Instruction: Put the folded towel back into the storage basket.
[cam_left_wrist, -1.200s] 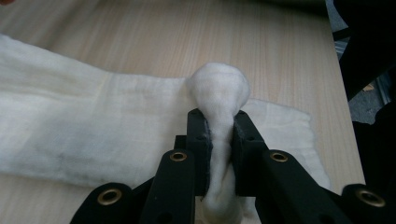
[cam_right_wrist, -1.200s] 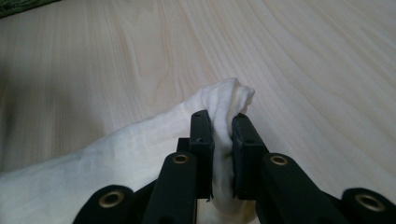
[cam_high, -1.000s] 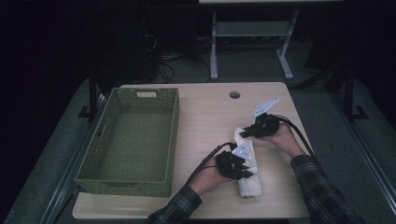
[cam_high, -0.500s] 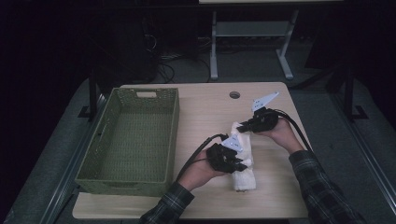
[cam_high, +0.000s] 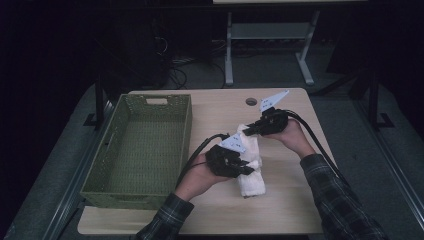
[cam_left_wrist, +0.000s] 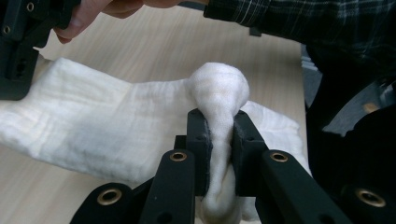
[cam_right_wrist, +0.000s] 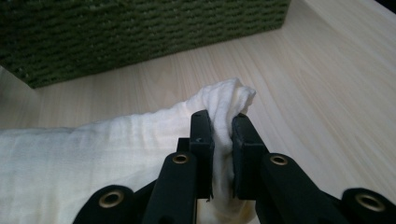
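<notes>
1. Two grips now hold the white cloth (cam_high: 248, 165): your left gripper (cam_left_wrist: 219, 140) pinches a bunched fold of it between its jaws, and your right gripper (cam_right_wrist: 220, 135) is clamped on a corner at the far end.
2. A second ago the cloth lay flatter and longer on the table (cam_high: 285, 210); since then you have drawn the two grippers closer and lifted the far end, so the cloth is humped between them. That reads as a fold or a gather in progress, perhaps ahead of a move into the basket.
3. It sits on the table's right half, its near end resting on the wood.
4. To its left stands the green woven basket (cam_high: 107, 165), empty and near.
5. Your left forearm (cam_high: 187, 185) lies between cloth and basket, and the basket's wall must be cleared.
</notes>
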